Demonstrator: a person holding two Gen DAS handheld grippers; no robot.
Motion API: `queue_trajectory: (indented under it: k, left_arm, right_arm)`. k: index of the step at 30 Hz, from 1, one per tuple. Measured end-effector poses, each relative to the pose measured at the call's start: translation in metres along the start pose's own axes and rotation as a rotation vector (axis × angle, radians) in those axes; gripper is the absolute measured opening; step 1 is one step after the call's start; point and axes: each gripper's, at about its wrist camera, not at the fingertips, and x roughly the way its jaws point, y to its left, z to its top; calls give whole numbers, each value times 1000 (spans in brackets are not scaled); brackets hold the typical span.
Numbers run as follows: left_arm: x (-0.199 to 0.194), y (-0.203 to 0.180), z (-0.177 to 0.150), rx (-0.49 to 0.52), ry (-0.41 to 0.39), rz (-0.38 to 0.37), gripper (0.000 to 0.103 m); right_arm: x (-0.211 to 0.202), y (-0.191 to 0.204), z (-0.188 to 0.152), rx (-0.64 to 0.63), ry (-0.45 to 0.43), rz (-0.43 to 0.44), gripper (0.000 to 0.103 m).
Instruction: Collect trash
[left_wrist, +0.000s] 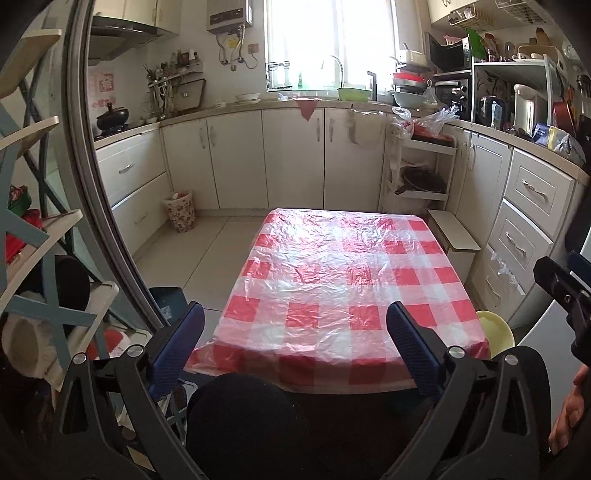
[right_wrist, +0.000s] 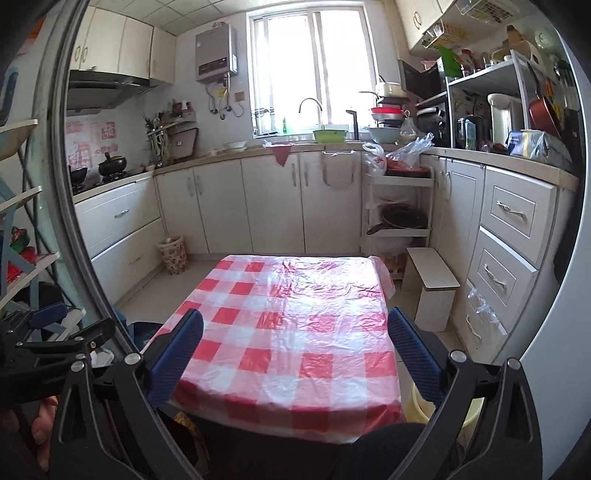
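A table covered in a red-and-white checked plastic cloth (left_wrist: 332, 266) (right_wrist: 280, 314) stands right in front of me, and only the crinkled cloth shows on its top. My left gripper (left_wrist: 295, 308) hovers open over the table's near edge, with nothing between its blue pads. My right gripper (right_wrist: 295, 313) is open the same way, also holding nothing. A floral waste basket (left_wrist: 181, 210) (right_wrist: 173, 254) stands on the floor by the far-left cabinets. Each wrist view catches the other gripper at its edge.
White cabinets line the left, far and right walls. A rack holding a pan (left_wrist: 421, 166) and a low white stool (left_wrist: 456, 236) stand right of the table. A yellow basin (left_wrist: 496, 330) sits at its near right corner. Shelves (left_wrist: 37, 221) stand at left. My dark knee (left_wrist: 240, 413) is below.
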Motion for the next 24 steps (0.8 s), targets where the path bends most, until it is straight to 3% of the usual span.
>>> queue_trajectory:
  k: [14,24]
  left_arm:
    - [-48,-3,-34,25,1,-35,95]
    - [-64,0,-41,27,-2,-23,95]
  right_arm:
    - [-48,2,-37,79,-11,-88,96]
    - [-57,13,-47,42,6,-95,96]
